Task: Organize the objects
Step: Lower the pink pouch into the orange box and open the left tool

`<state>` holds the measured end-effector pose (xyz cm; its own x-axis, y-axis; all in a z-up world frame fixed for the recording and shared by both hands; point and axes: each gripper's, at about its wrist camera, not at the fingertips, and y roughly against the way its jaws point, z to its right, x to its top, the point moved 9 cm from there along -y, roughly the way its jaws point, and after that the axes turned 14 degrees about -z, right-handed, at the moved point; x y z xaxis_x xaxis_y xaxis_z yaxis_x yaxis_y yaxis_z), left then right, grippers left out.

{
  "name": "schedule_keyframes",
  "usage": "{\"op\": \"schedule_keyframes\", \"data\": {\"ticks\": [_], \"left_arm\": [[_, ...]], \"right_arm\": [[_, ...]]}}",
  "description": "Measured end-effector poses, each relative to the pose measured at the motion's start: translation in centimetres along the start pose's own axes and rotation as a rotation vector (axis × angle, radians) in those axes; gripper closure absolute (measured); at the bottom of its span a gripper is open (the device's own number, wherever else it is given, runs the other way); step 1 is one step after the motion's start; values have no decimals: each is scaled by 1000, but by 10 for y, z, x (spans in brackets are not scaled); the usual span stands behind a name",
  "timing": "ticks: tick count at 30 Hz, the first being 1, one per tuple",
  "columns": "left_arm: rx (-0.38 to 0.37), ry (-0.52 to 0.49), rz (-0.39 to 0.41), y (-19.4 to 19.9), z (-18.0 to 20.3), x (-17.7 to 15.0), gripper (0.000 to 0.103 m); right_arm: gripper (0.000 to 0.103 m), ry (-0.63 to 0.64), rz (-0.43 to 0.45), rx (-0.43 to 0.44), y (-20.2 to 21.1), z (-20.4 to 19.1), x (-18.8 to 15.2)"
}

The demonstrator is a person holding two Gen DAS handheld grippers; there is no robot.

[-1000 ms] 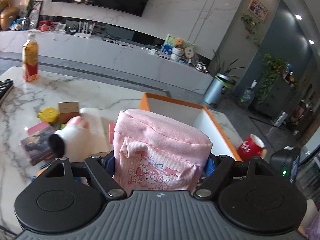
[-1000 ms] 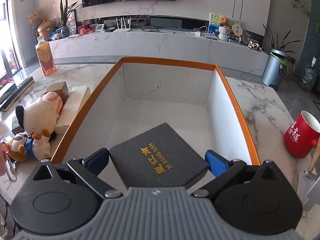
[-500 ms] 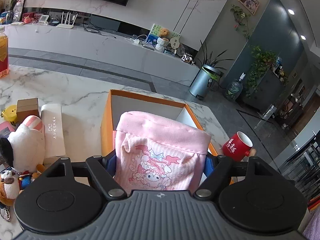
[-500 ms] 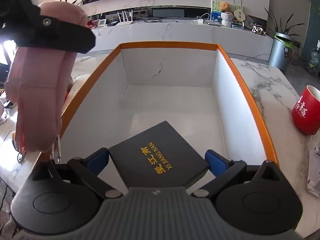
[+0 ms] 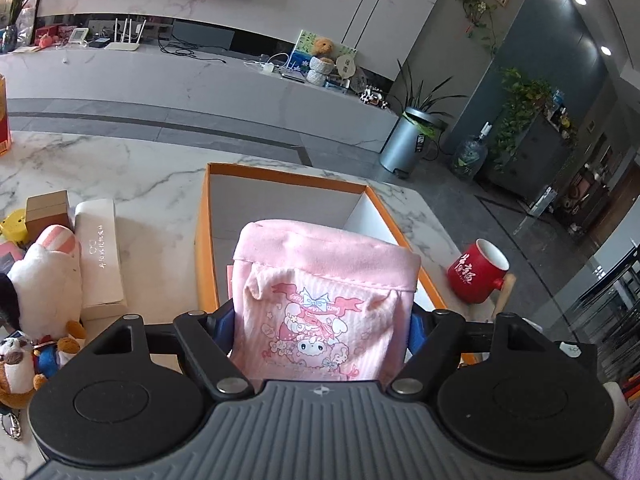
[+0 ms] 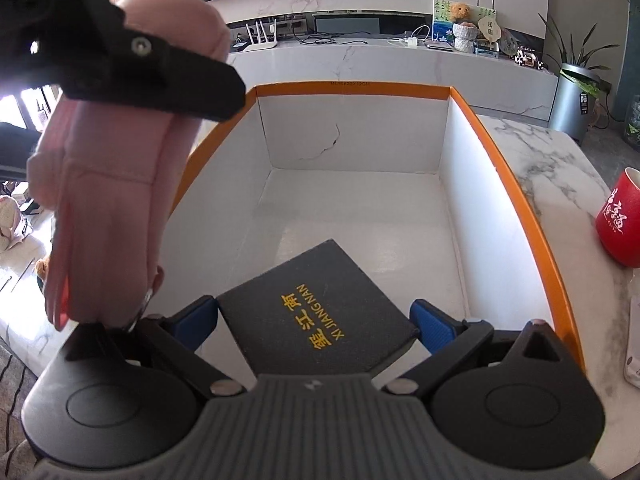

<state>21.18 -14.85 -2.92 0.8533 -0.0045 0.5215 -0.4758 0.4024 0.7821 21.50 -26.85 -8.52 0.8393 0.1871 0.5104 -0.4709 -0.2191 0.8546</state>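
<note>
My left gripper (image 5: 320, 326) is shut on a pink cartoon-print pouch (image 5: 324, 296), held above the near end of the orange-rimmed white box (image 5: 202, 216). In the right wrist view the pouch (image 6: 116, 184) hangs at the left over the box's left wall (image 6: 208, 152), clamped by the left gripper's black finger (image 6: 160, 68). My right gripper (image 6: 314, 318) is shut on a flat black box with gold lettering (image 6: 316, 324), held low over the near part of the box interior (image 6: 360, 208), which holds nothing else.
A red mug (image 5: 476, 276) stands on the marble table right of the box, also in the right wrist view (image 6: 620, 224). Left of the box lie a long white box (image 5: 98, 252), a brown carton (image 5: 48, 208), a yellow object (image 5: 14, 222) and plush toys (image 5: 40, 280).
My left gripper carried the pink pouch rightward, from over the clutter to the box's near left edge. My right gripper moved forward and lower into the box with the black box.
</note>
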Motion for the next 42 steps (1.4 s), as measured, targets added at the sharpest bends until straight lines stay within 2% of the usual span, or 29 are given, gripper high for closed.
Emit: {"op": "schedule_keyframes", "data": {"ticks": [3, 5, 10, 12, 15, 17, 20, 24, 25, 28, 29, 33, 36, 38, 40, 42], "left_arm": [[45, 8, -11, 0, -2, -3, 12], [16, 40, -3, 1, -6, -6, 9], [-26, 118, -85, -12, -24, -11, 8], [-31, 116, -97, -15, -26, -12, 9], [1, 75, -98, -17, -22, -12, 11], [35, 47, -101, -20, -17, -14, 11], [108, 4, -98, -24, -7, -17, 9], [170, -24, -76, -33, -2, -15, 9], [184, -29, -93, -38, -3, -16, 7], [149, 72, -185, -46, -14, -23, 3], [138, 96, -189, -46, -16, -25, 0], [220, 48, -111, -31, -17, -25, 0], [242, -20, -107, -19, -8, -25, 0], [225, -32, -107, -11, 0, -23, 0], [164, -39, -58, -1, 8, -16, 0], [146, -49, 7, 9, 11, -7, 0]], "right_arm": [[2, -20, 1, -33, 0, 7, 0], [2, -33, 8, -30, 1, 10, 0], [2, -30, 56, -27, 11, 11, 2], [2, -20, 89, -35, 23, 11, 2], [2, 4, 141, -96, 45, 18, 6], [2, -9, 166, -103, 58, 27, 11], [2, -35, 178, -97, 68, 39, 12], [2, -57, 175, -120, 69, 48, 11], [2, -55, 175, -123, 68, 48, 11], [2, -31, 162, -141, 63, 47, 11], [2, -28, 163, -134, 62, 46, 11], [2, -25, 149, -103, 57, 45, 11], [2, -12, 143, -103, 54, 43, 10], [2, -15, 146, -98, 56, 41, 8], [2, -19, 151, -92, 58, 41, 8], [2, -23, 156, -89, 60, 42, 8]]}}
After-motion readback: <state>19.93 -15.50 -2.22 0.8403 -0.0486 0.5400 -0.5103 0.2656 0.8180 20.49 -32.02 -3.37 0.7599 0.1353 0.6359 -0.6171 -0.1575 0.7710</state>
